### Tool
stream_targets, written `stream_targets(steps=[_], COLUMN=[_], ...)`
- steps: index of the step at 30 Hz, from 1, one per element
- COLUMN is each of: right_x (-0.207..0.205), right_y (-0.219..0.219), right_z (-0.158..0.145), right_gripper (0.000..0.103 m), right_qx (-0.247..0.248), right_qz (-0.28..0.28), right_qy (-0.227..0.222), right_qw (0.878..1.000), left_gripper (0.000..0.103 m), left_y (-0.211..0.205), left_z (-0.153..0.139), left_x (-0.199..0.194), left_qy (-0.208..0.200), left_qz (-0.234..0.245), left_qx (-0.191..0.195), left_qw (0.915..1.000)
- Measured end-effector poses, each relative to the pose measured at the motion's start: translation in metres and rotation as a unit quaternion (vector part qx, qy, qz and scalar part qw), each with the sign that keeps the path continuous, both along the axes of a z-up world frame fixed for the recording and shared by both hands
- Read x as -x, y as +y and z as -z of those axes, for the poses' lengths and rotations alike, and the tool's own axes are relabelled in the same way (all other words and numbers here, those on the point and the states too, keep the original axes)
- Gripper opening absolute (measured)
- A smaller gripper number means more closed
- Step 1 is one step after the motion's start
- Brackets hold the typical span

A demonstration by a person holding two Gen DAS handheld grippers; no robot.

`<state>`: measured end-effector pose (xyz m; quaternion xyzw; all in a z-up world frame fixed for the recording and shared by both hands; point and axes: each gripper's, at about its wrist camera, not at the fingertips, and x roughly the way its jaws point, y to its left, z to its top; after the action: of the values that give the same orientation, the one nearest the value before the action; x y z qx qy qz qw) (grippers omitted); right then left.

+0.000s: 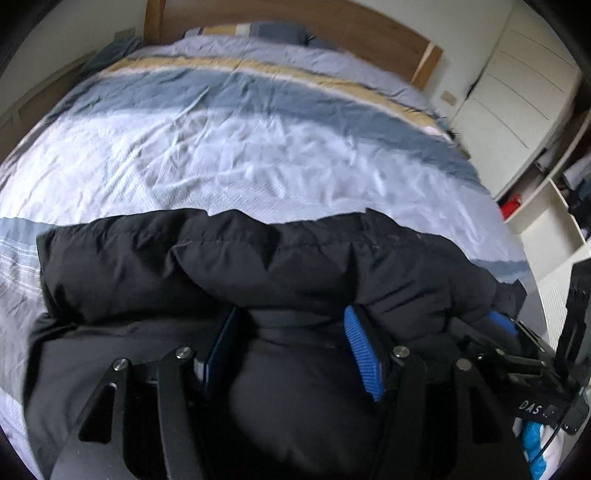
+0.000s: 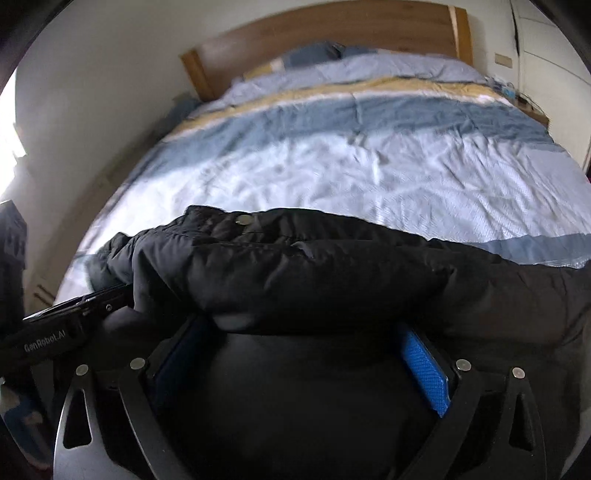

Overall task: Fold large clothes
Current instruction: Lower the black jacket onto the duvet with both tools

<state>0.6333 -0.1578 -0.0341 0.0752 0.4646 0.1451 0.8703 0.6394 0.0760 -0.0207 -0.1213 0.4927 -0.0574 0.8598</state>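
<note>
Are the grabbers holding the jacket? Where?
Nothing looks held. The jacket bulges between the fingers of the left gripper and the right gripper, but both stand open, not pinching it.

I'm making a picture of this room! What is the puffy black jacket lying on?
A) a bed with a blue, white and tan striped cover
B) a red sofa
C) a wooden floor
A: the puffy black jacket lies on the bed's striped blue, white and tan cover, in front of a wooden headboard.
</note>
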Motion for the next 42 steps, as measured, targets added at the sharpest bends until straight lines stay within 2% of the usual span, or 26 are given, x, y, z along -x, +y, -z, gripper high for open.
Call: stream_targets(steps=[6,9,12,15,17,20,23,26,30,32,35,37,39,42], right_x=[-0.058,-0.076,-0.074,-0.064,-0.058,-0.042,-0.025,-0.008,0.016,0.030,0.057,0.073,0.090,0.105], right_y=[0.001,0.001,-0.003,-0.015,-0.032,-0.088,-0.142,-0.178,-0.200,-0.204,-0.201,-0.182,-0.159,-0.130], right_z=[0.025,0.038,0.045,0.043,0.040,0.041,0.051,0.063,0.058,0.042,0.014,-0.004,-0.014,-0.009], right_gripper=[0.100,0.101,0.102,0.102,0.101,0.101,0.101,0.101,0.101,0.101,0.101,0.101,0.101,0.101], right_qx=[0.004,-0.004,-0.020,-0.044,-0.055,-0.059,-0.093,-0.061,0.004,0.034,0.019,0.012,0.003,-0.016], right_qz=[0.005,0.006,0.004,-0.009,-0.013,0.016,0.051,0.087,0.133,0.151,0.142,0.114,0.079,0.038], right_qy=[0.030,0.043,0.039,0.029,0.027,0.025,0.037,0.054,0.059,0.038,-0.004,-0.030,-0.045,-0.047], right_qw=[1.000,0.999,0.999,0.999,0.998,0.998,0.994,0.993,0.989,0.987,0.990,0.993,0.996,0.998], left_gripper=[0.059,0.059,0.060,0.060,0.060,0.060,0.060,0.060,0.060,0.060,0.060,0.060,0.060,0.060], left_y=[-0.002,0.000,0.006,0.019,0.037,0.081,0.133,0.158,0.171,0.169,0.163,0.156,0.148,0.139], left_z=[0.028,0.039,0.045,0.041,0.039,0.045,0.058,0.065,0.051,0.033,0.007,-0.004,-0.007,0.010], left_x=[-0.056,-0.066,-0.062,-0.055,-0.047,-0.031,-0.012,0.002,0.025,0.042,0.067,0.087,0.104,0.122], left_qy=[0.032,0.031,0.024,0.024,0.025,0.037,0.054,0.073,0.069,0.047,0.005,-0.019,-0.033,-0.028], left_qz=[-0.007,-0.010,-0.009,0.002,0.004,-0.018,-0.057,-0.095,-0.135,-0.143,-0.136,-0.128,-0.115,-0.106], left_qx=[-0.014,-0.010,0.012,0.040,0.043,0.032,0.050,0.019,-0.016,-0.028,-0.007,0.014,0.028,0.017], left_qw=[0.9994,0.9994,0.9996,0.9989,0.9987,0.9987,0.9957,0.9926,0.9883,0.9882,0.9906,0.9915,0.9924,0.9938])
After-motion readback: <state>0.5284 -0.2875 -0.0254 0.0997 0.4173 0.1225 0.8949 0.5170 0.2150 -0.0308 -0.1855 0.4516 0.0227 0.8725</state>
